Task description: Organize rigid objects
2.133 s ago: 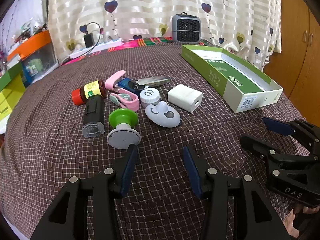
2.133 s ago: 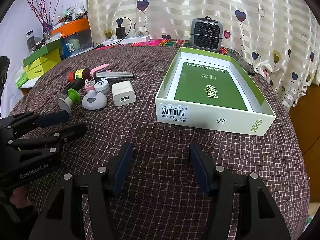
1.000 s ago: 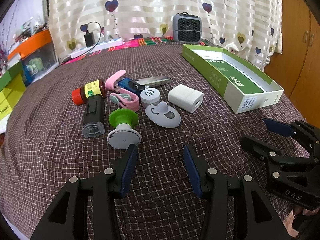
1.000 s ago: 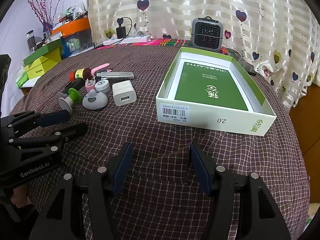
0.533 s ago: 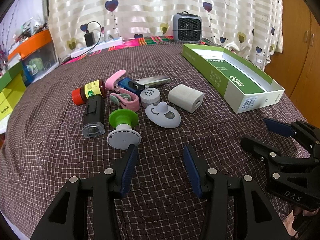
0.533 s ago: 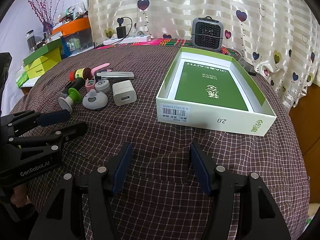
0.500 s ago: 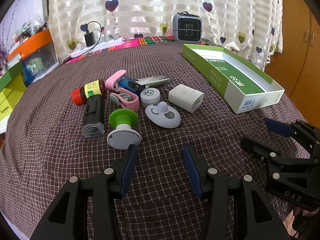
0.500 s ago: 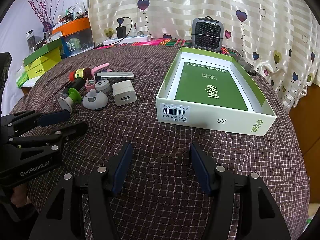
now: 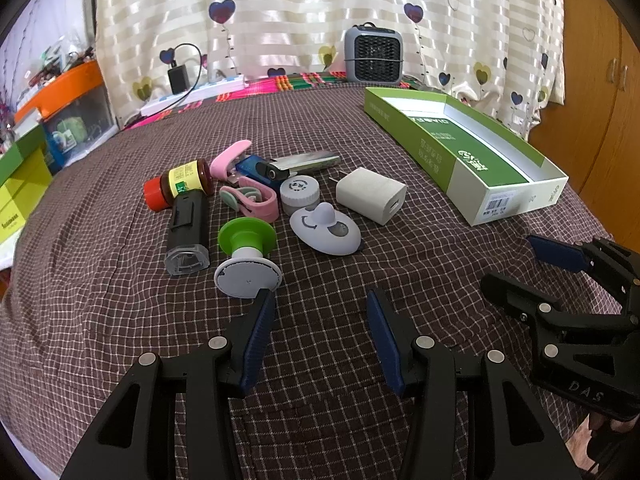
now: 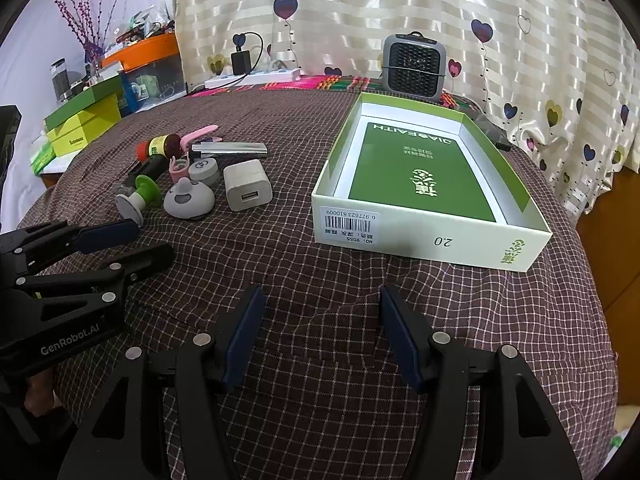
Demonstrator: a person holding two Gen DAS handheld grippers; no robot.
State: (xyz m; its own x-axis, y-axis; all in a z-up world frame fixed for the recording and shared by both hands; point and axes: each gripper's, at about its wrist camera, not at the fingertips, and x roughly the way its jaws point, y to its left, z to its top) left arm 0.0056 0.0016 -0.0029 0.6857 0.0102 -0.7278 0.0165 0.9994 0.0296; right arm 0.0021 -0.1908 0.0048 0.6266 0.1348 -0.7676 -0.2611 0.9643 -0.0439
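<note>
Several small objects lie clustered on the checked cloth: a white charger cube (image 9: 372, 194), a grey oval gadget (image 9: 326, 230), a green-and-white suction knob (image 9: 247, 258), a black cylinder (image 9: 187, 230), a brown bottle with a red cap (image 9: 178, 184), pink clips (image 9: 250, 200), a white round jar (image 9: 300, 194) and a blue-and-silver lighter (image 9: 288, 165). An open green-and-white box (image 10: 424, 178) lies empty to their right. My left gripper (image 9: 320, 320) is open just short of the knob. My right gripper (image 10: 322, 320) is open in front of the box.
A grey fan heater (image 9: 374, 54) and a power strip with a black plug (image 9: 180, 76) stand at the far edge by the curtain. Storage boxes (image 10: 84, 120) are stacked off the left side. A wooden cabinet (image 9: 600, 80) stands on the right.
</note>
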